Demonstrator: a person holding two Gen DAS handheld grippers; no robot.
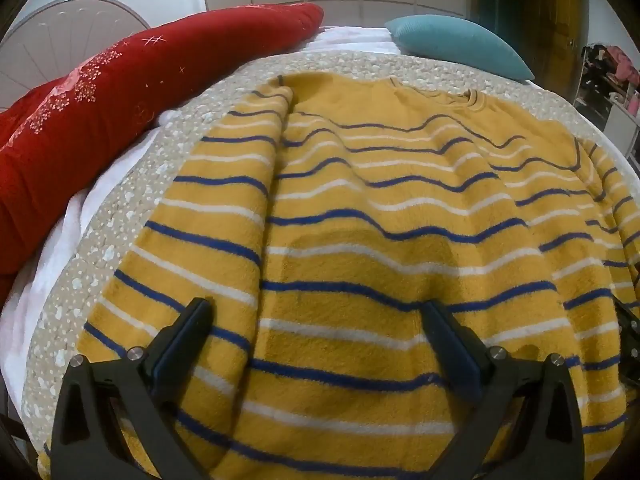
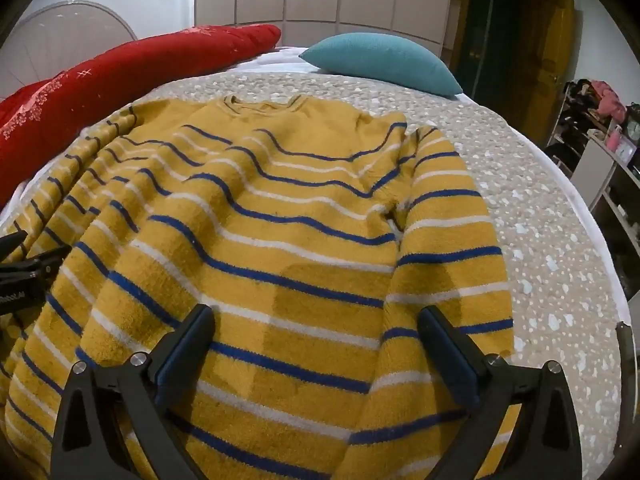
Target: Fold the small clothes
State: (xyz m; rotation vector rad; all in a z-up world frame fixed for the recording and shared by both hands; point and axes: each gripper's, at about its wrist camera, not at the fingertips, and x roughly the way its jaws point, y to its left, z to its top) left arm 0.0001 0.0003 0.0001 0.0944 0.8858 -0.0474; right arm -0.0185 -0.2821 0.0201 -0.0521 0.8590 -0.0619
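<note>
A small yellow sweater with blue and white stripes (image 1: pixel 360 216) lies spread flat on the bed, neck at the far end. It also shows in the right wrist view (image 2: pixel 256 240). Both sleeves lie along its sides. My left gripper (image 1: pixel 316 312) is open and empty above the hem, near the left sleeve (image 1: pixel 208 208). My right gripper (image 2: pixel 316 316) is open and empty above the hem, near the right sleeve (image 2: pixel 448 248). The left gripper's body shows at the left edge of the right wrist view (image 2: pixel 28 272).
The sweater lies on a beige speckled bedspread (image 2: pixel 540 220). A red quilt (image 1: pixel 100 112) lies along the left side. A teal pillow (image 1: pixel 456 46) sits at the far end. Shelves with clutter (image 2: pixel 600 140) stand to the right of the bed.
</note>
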